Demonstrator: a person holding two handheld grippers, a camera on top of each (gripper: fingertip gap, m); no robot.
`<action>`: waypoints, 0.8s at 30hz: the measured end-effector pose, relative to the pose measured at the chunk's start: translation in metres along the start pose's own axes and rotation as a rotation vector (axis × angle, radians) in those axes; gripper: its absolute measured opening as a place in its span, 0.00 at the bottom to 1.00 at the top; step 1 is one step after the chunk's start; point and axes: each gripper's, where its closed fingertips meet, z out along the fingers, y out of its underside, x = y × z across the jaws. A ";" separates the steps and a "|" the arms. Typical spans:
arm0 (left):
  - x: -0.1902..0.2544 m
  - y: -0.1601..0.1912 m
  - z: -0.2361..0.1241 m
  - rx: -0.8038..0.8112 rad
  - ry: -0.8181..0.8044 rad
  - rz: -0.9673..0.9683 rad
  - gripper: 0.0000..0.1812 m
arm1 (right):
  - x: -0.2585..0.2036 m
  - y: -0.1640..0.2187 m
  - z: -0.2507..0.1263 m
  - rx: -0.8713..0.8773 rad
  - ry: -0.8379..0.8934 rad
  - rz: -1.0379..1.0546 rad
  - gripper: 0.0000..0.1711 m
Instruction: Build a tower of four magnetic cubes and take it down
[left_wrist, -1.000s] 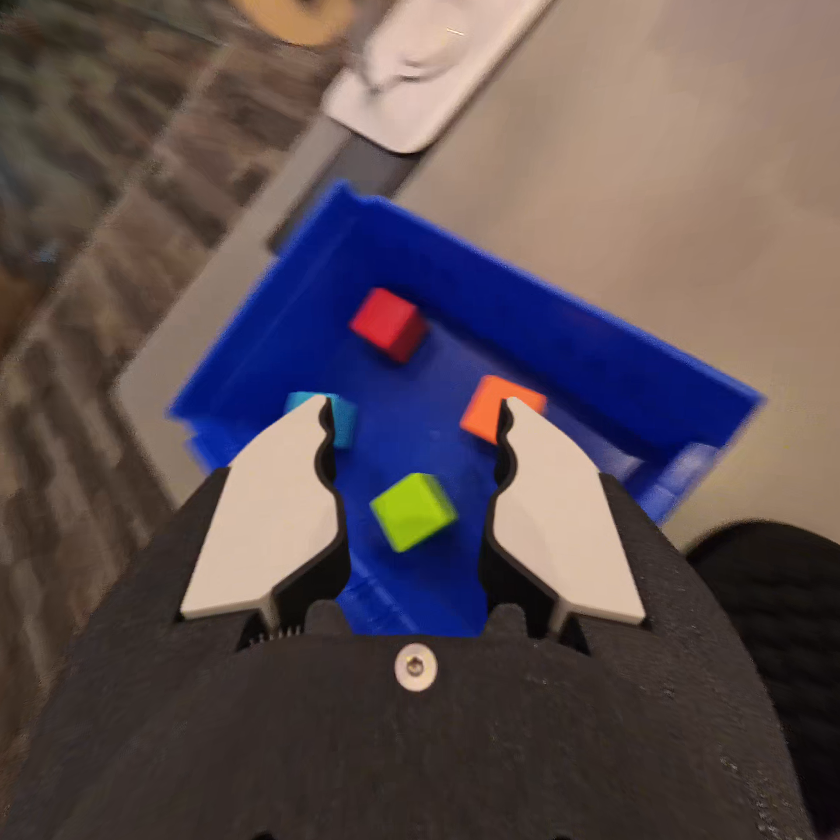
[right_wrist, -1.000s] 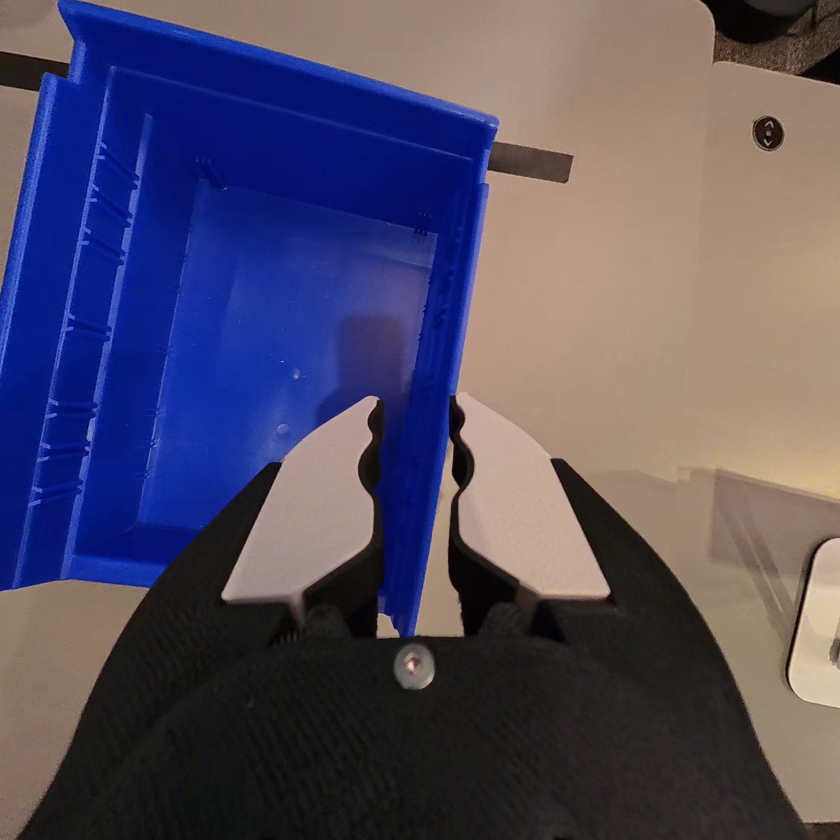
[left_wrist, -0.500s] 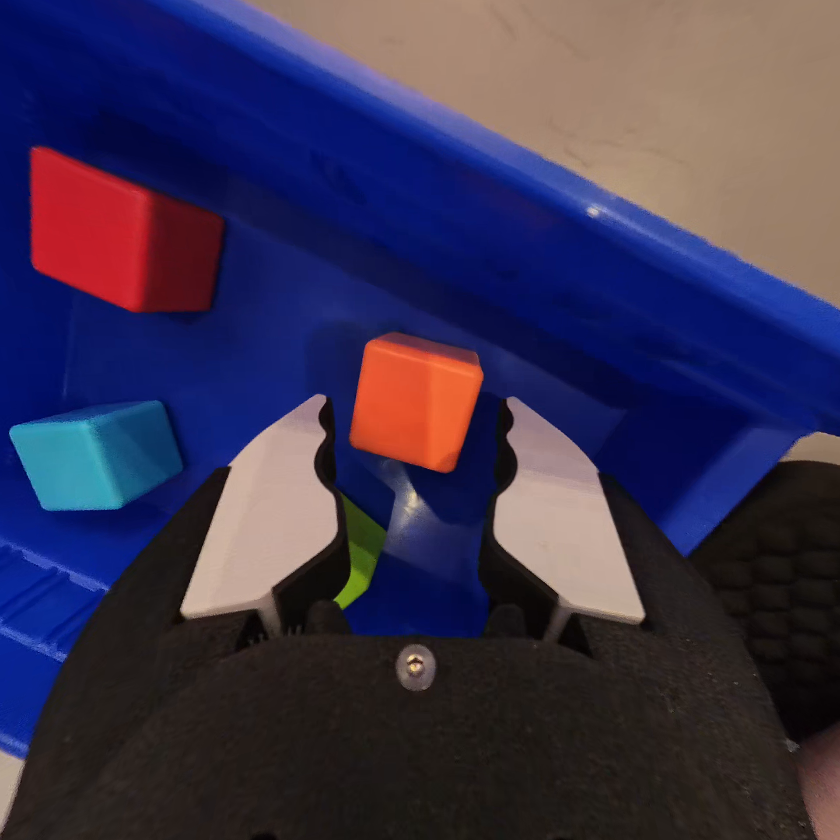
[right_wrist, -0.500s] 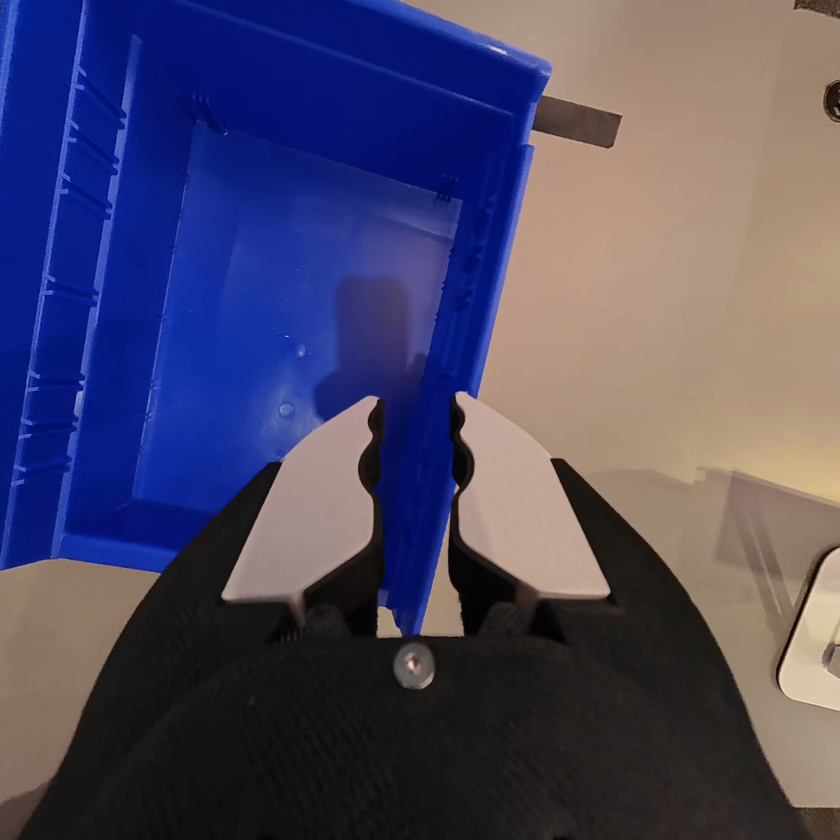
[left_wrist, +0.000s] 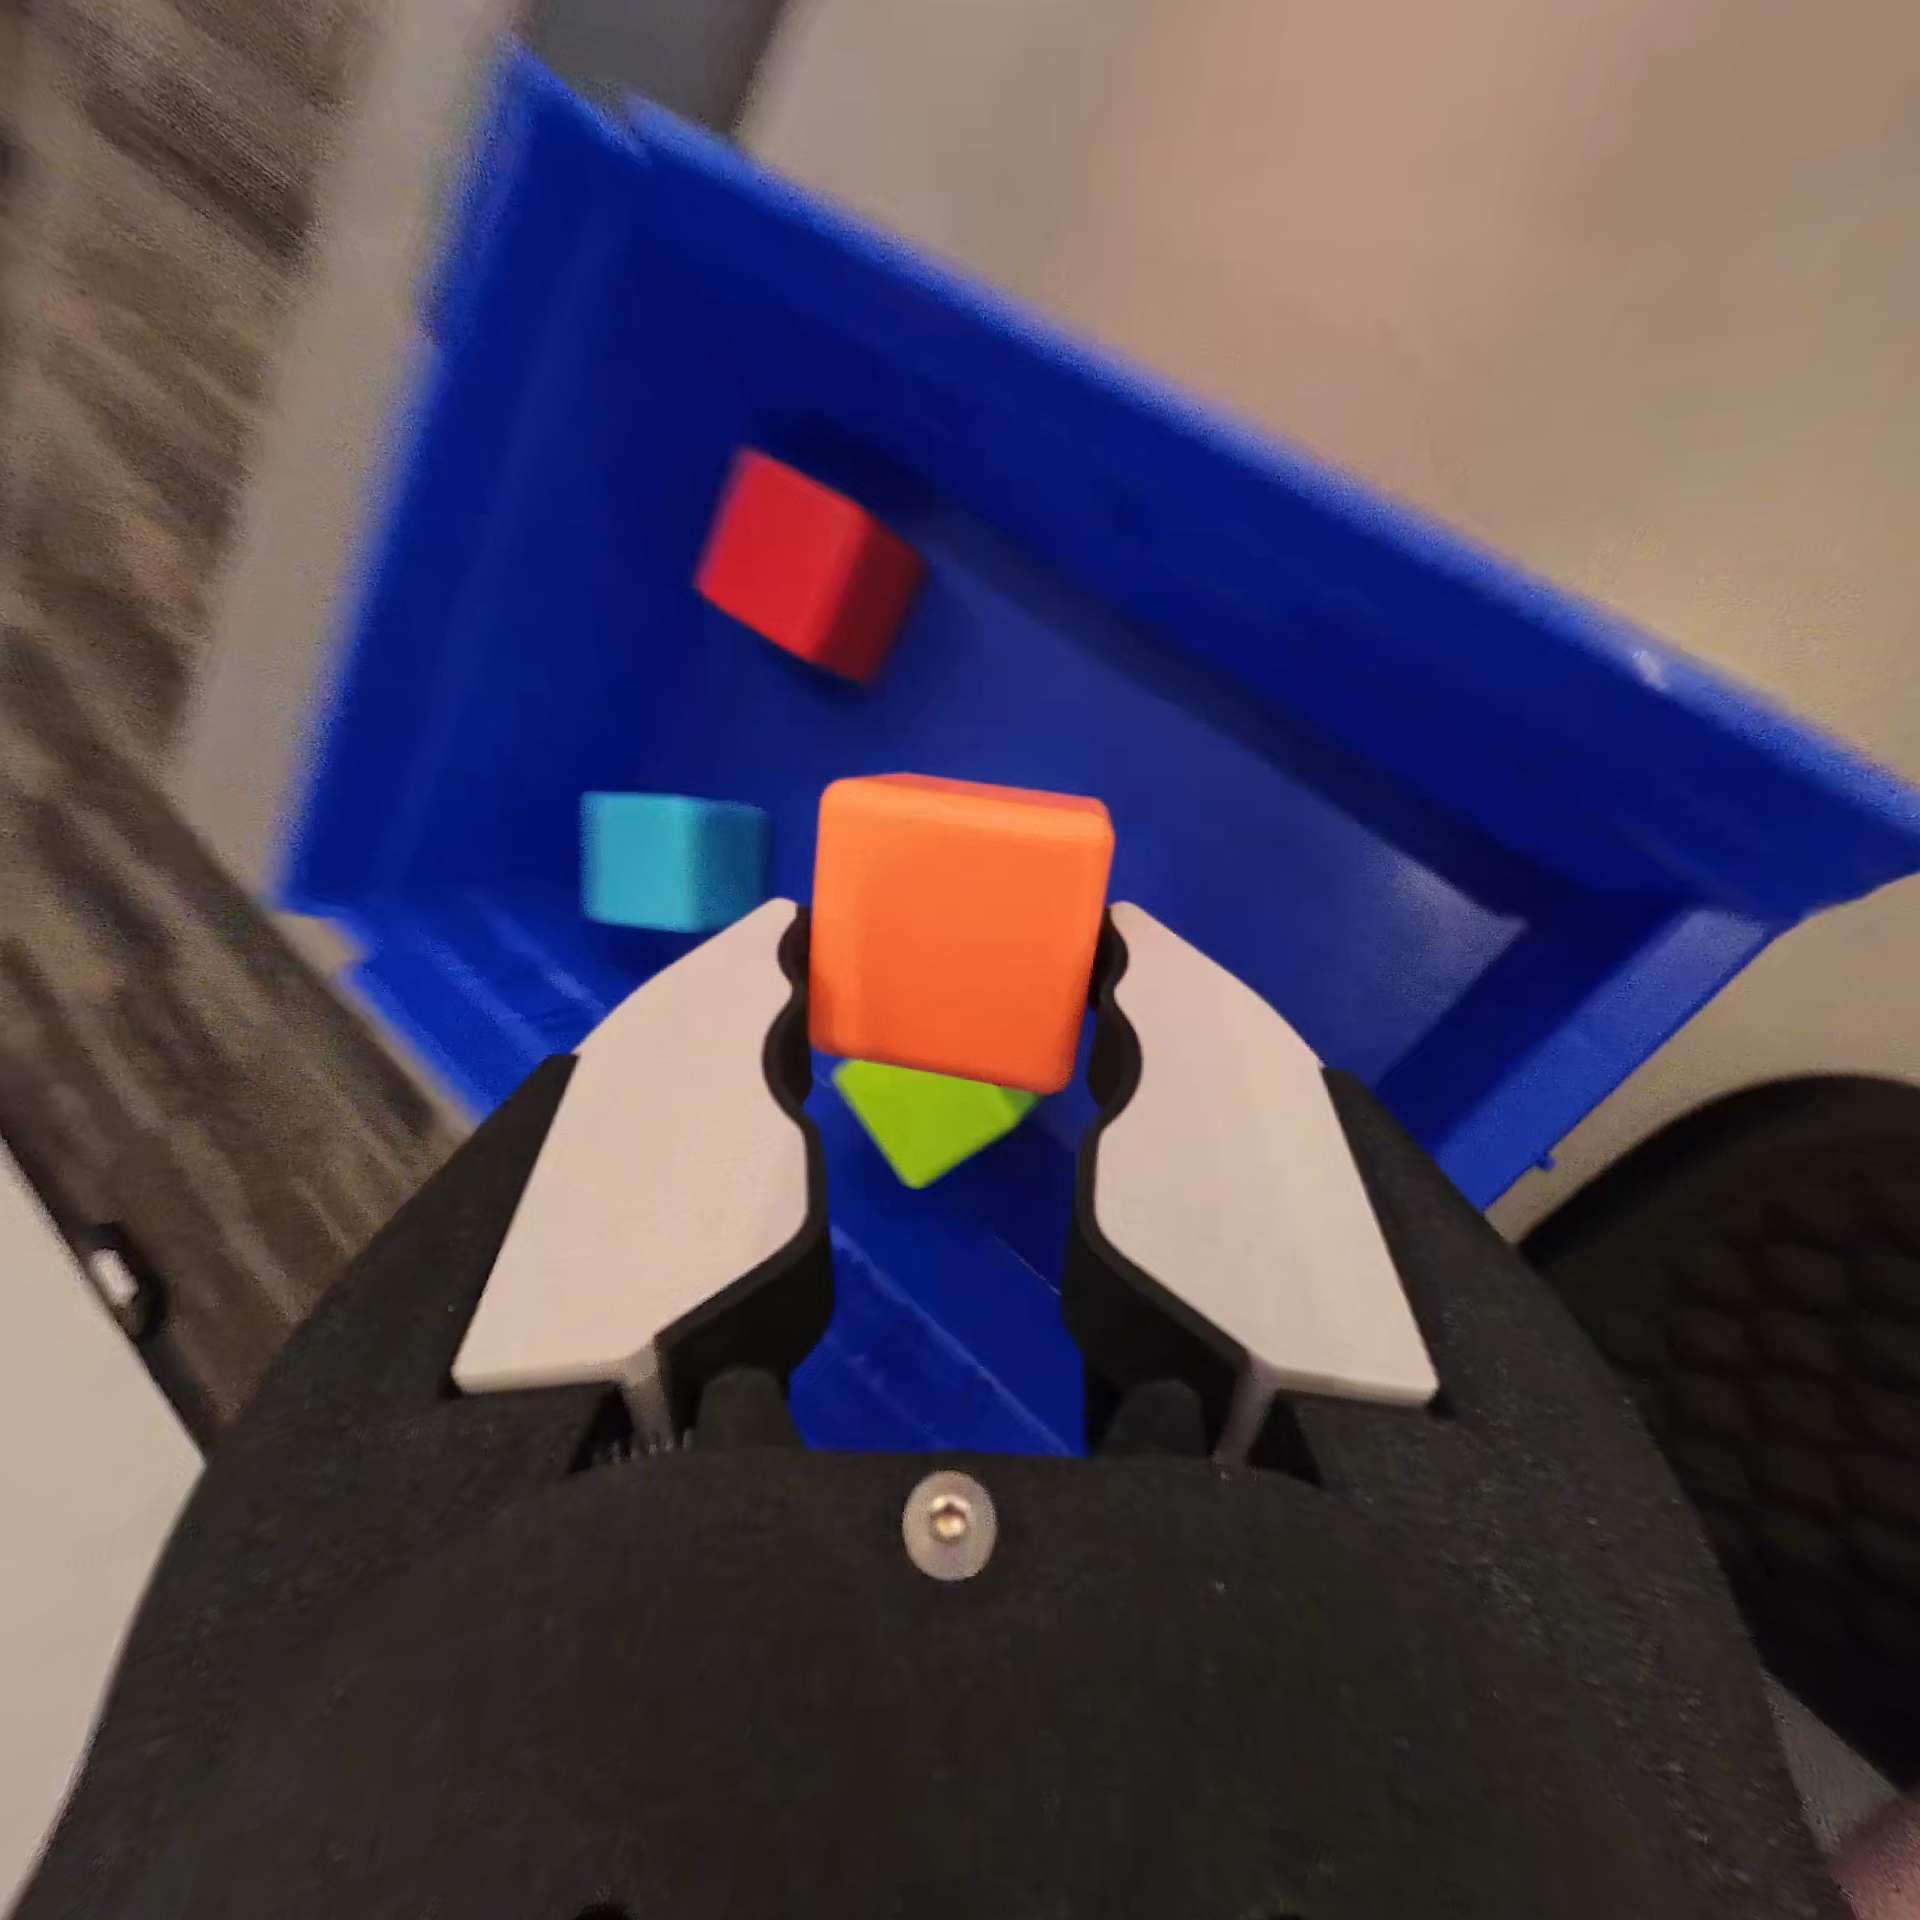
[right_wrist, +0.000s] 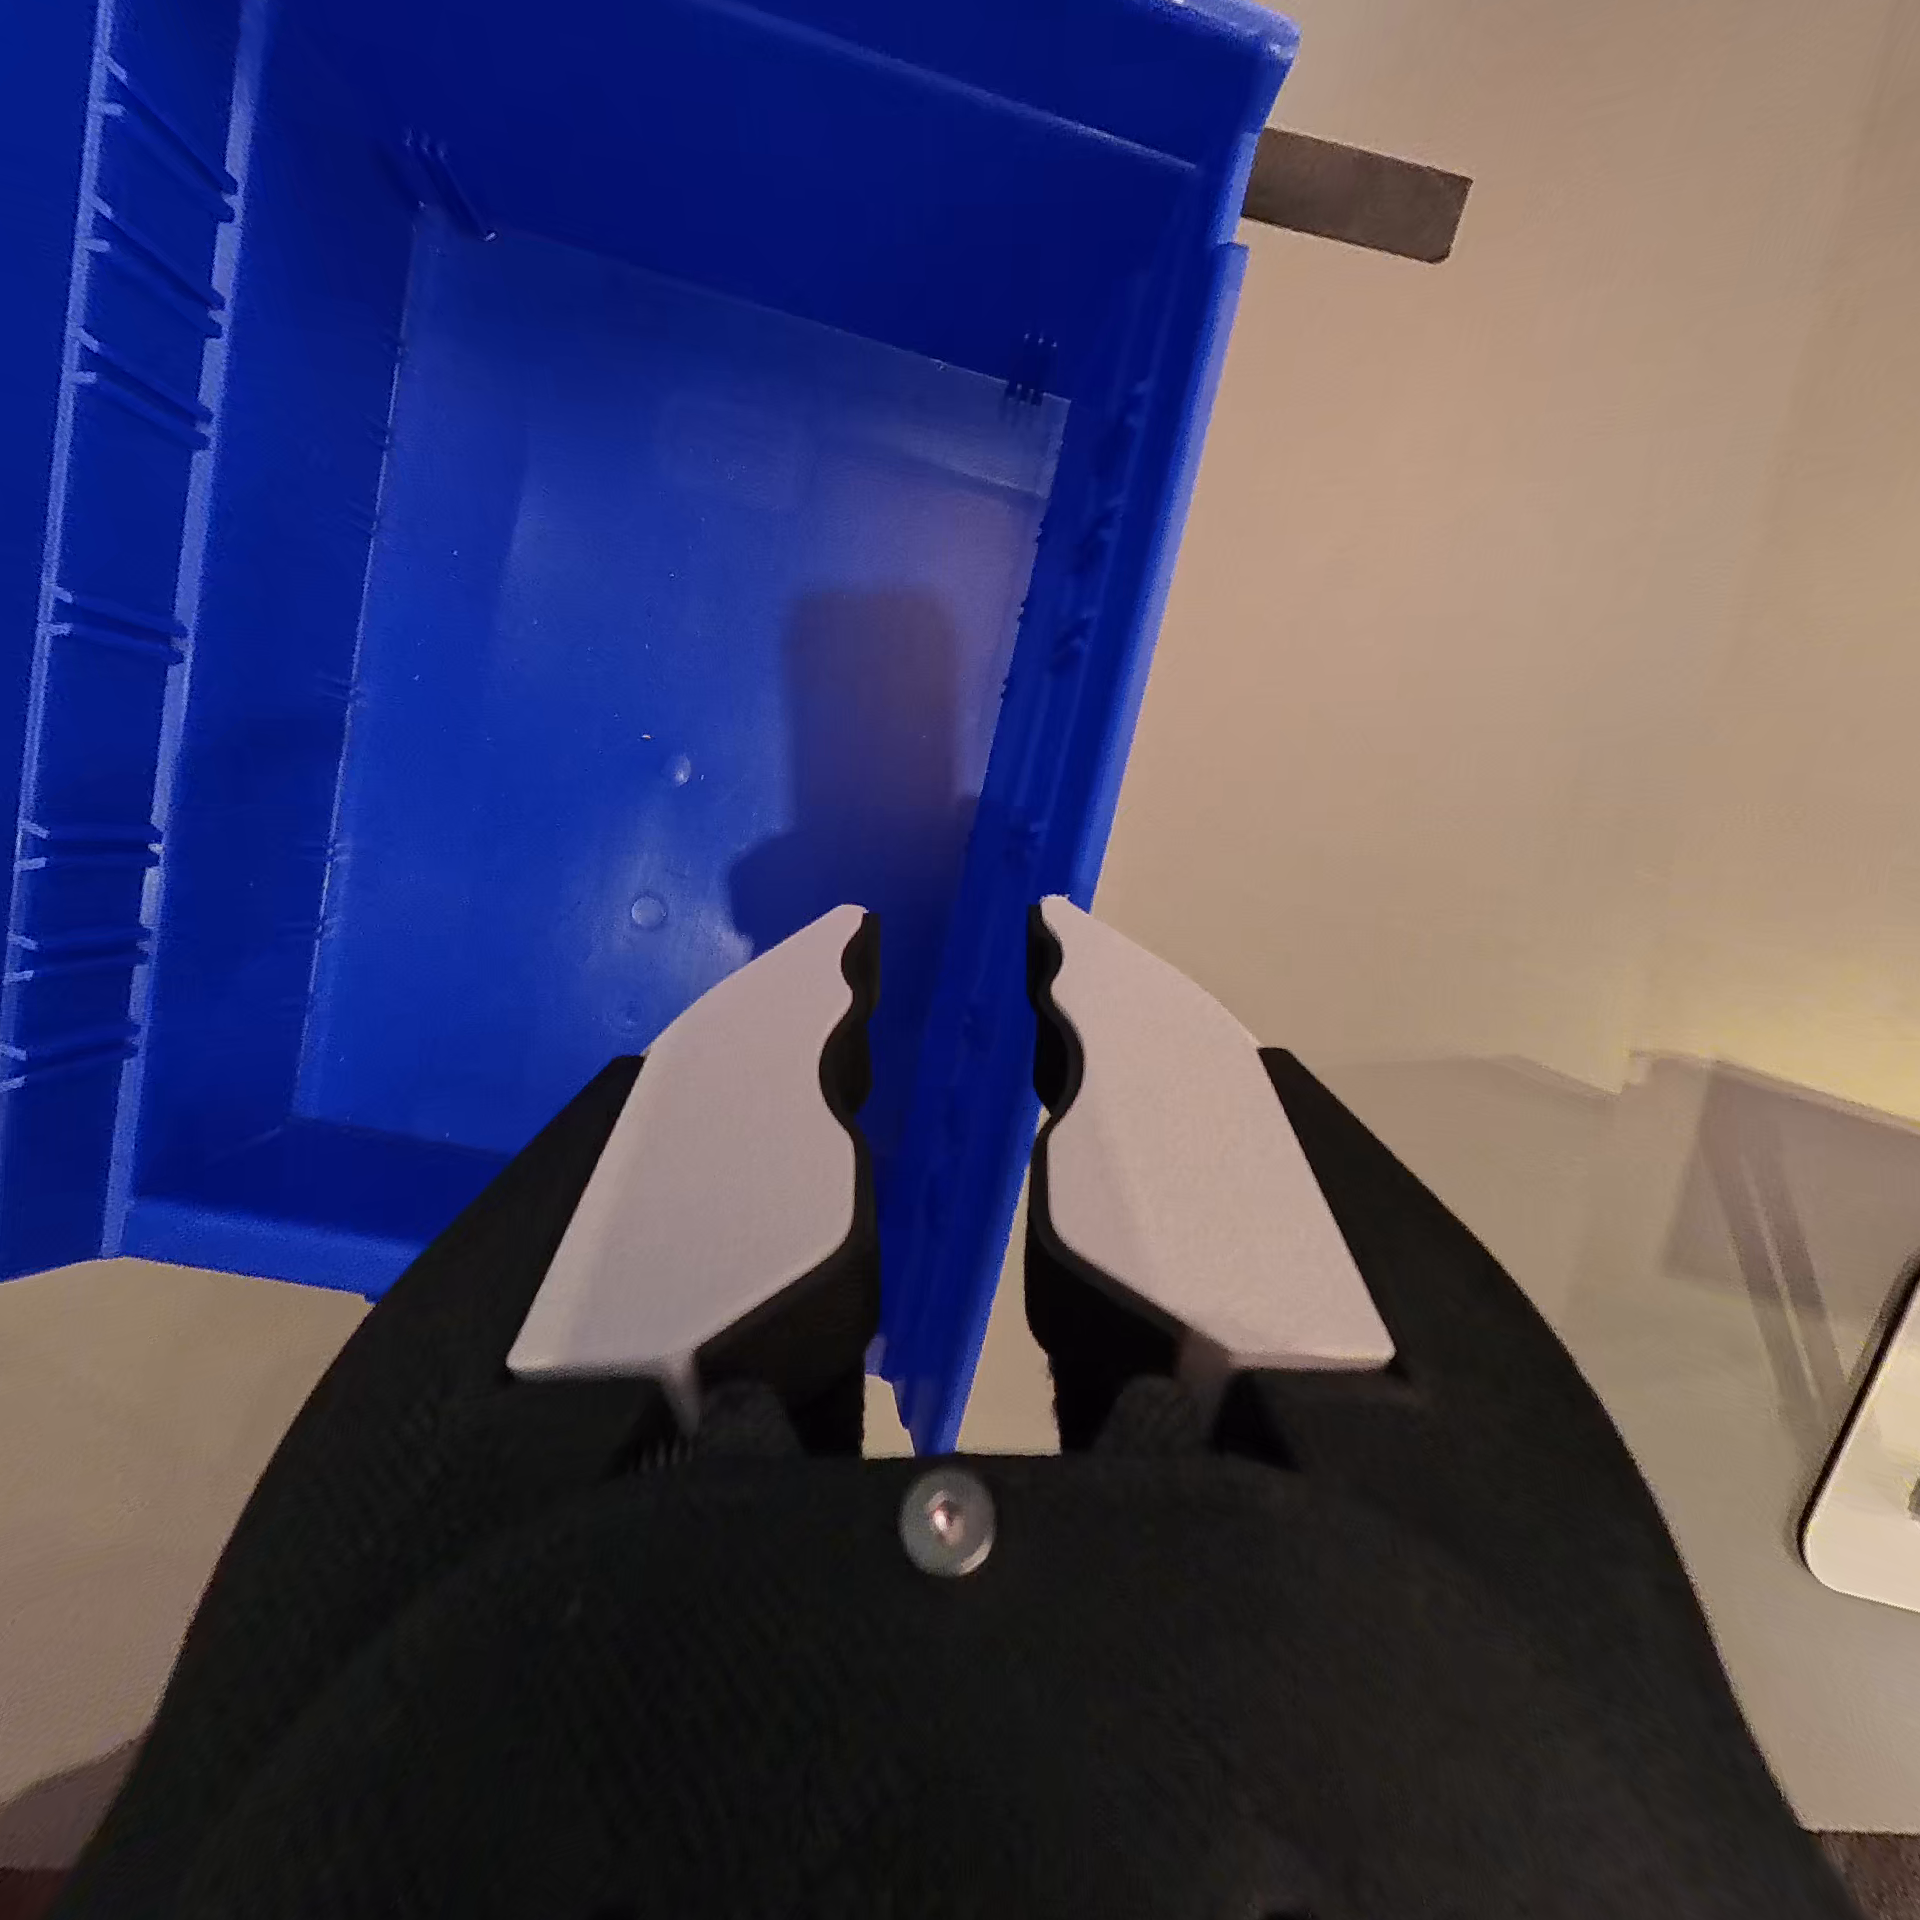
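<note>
The left gripper (left_wrist: 945, 925) clamps the orange cube (left_wrist: 951, 925) above the bin (left_wrist: 1299, 582); red (left_wrist: 805, 561), cyan (left_wrist: 665, 857) and green (left_wrist: 930, 1127) cubes lie inside. The right gripper (right_wrist: 951, 920) pinches a bin's (right_wrist: 1153, 582) right wall.

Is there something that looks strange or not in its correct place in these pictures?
Nothing looks damaged or spilled. The left gripper holds the orange cube squarely above the blue bin. The red cube, light blue cube and green cube lie scattered inside. The right gripper straddles an empty bin's wall.
</note>
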 end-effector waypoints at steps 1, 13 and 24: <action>-0.006 -0.015 -0.018 0.077 -0.053 -0.008 0.28 | 0.000 0.000 0.001 -0.003 -0.001 0.002 0.17; 0.139 -0.224 0.000 0.354 0.241 0.342 0.28 | -0.009 -0.002 0.006 -0.027 -0.049 -0.042 0.17; 0.178 -0.219 0.113 0.049 0.384 0.437 0.28 | -0.021 0.001 0.009 -0.037 -0.097 -0.085 0.17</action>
